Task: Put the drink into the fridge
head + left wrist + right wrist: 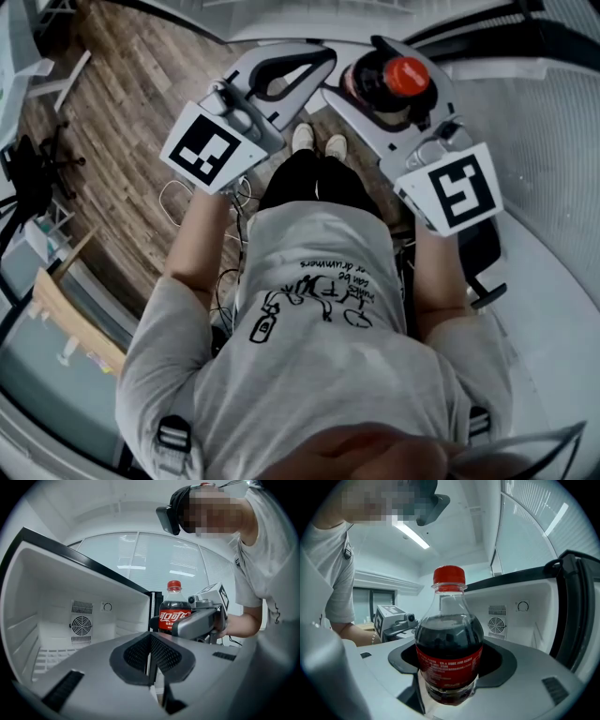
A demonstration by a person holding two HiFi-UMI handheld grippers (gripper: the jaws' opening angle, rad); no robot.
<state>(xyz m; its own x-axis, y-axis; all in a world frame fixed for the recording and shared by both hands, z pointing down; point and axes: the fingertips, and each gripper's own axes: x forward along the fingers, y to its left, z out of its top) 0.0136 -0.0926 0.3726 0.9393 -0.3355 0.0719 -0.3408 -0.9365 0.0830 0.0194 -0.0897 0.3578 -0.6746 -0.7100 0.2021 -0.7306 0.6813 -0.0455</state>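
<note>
Currently mid-carry: right gripper (386,101) jaws clamped on the bottle (449,653), held upright in the air just outside the open fridge (56,597). Left gripper (150,660) jaws pressed together, nothing between them. Next, likely: move the bottle in through the opening, stand it down, then release.

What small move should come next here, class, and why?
Probably ease the right tool forward, carrying the bottle toward the fridge. The tool is shut on the upright bottle, the fridge stands open ahead with its interior in view, and the left tool is shut with nothing in it.
</note>
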